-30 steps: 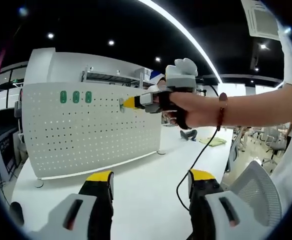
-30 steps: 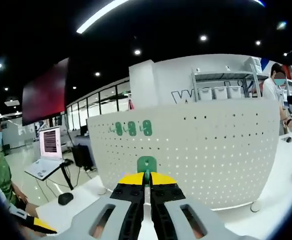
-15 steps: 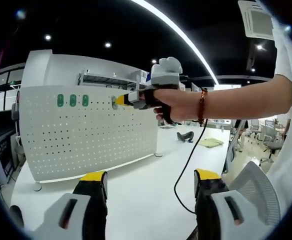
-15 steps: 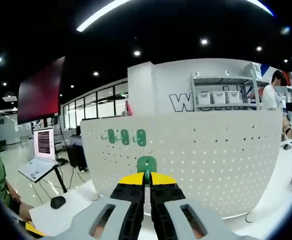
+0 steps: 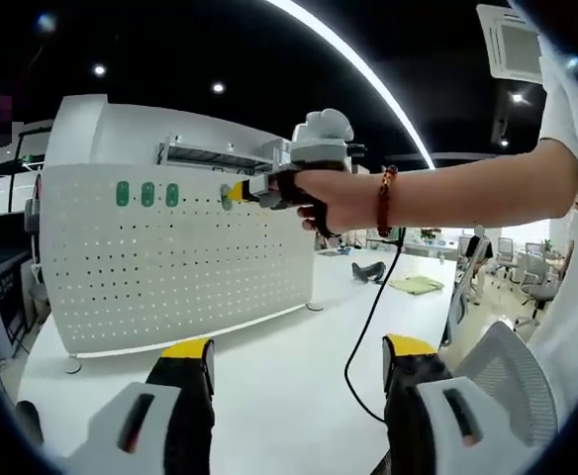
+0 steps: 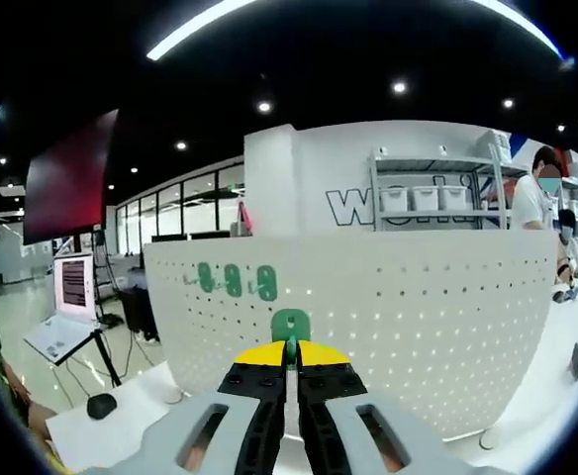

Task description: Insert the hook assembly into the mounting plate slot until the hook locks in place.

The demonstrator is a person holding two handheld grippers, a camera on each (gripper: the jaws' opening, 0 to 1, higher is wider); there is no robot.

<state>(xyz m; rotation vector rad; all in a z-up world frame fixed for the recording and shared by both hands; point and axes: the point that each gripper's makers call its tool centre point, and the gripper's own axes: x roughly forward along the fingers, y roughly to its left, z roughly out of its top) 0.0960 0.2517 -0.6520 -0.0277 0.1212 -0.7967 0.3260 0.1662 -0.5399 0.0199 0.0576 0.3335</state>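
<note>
In the left gripper view, the white perforated metal pegboard panel (image 5: 170,257) is standing upright on the white table (image 5: 279,376). Three small green plastic hooks (image 5: 147,194) are sitting in a row near its upper left corner. Just to their right, the right tongs (image 5: 232,193), yellow-tipped and held by the person's hand (image 5: 331,198), are pressing their tips against the upper part of the panel; a black cable (image 5: 368,327) is hanging from that hand toward the table. At the bottom of this view the left tongs (image 5: 294,361) are hovering over the table with their yellow-tipped jaws spread wide apart, gripping nothing.

In the right gripper view, an open laptop on a stand (image 6: 66,312) is sitting at the far left with a black computer mouse (image 6: 101,405) below it. The three mounted hooks (image 6: 234,281) are showing to the upper left of centre on the pegboard panel (image 6: 398,336). At centre, the right tongs (image 6: 290,352) are clenched on the green plastic hook assembly (image 6: 290,327), whose rounded plate is standing up just above the yellow tips in front of the panel's face; whether it is seated in a slot cannot be told.
</note>
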